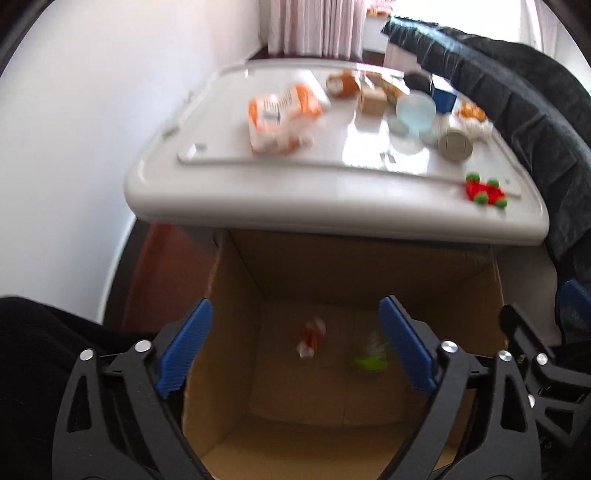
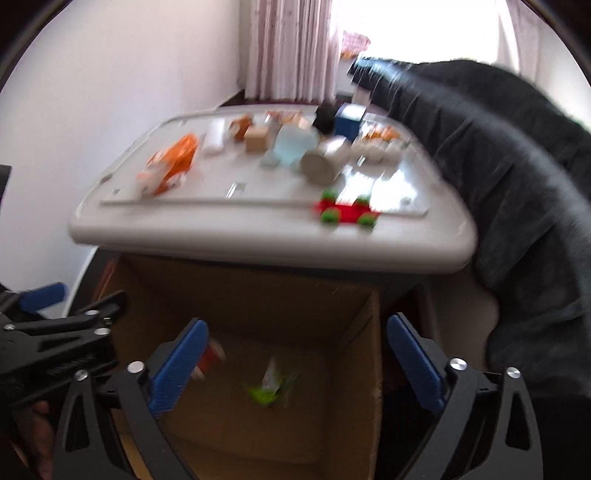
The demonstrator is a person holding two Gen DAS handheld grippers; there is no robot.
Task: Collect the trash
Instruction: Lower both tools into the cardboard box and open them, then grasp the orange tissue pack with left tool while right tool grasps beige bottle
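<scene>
1. White wall and pale pink curtains back the scene; a white table stands in front, with an open cardboard box on the floor below its near edge.
2. Left gripper: blue pads spread wide, nothing between them. It points steeply down into the box mouth.
3. Right gripper: jaws equally wide apart, nothing held, also aimed down into the box, alongside the left one.
4. Trash in the box: a red-and-white wrapper and a green-and-clear wrapper show against the box interior, both blurred; whether they rest on the bottom or are in the air cannot be told. In the right view the green piece shows between the open pads, touching neither.
5. Box walls stand close on both sides of each gripper; the table edge overhangs the box's far side.
6. On the table, well apart from the grippers: an orange-and-white package at left, a red toy with green wheels on the near right edge, a grey cylinder, a pale blue cup, a wooden block, a dark blue box. All blurred.
7. Dark cloth drapes along the table's right side.
</scene>
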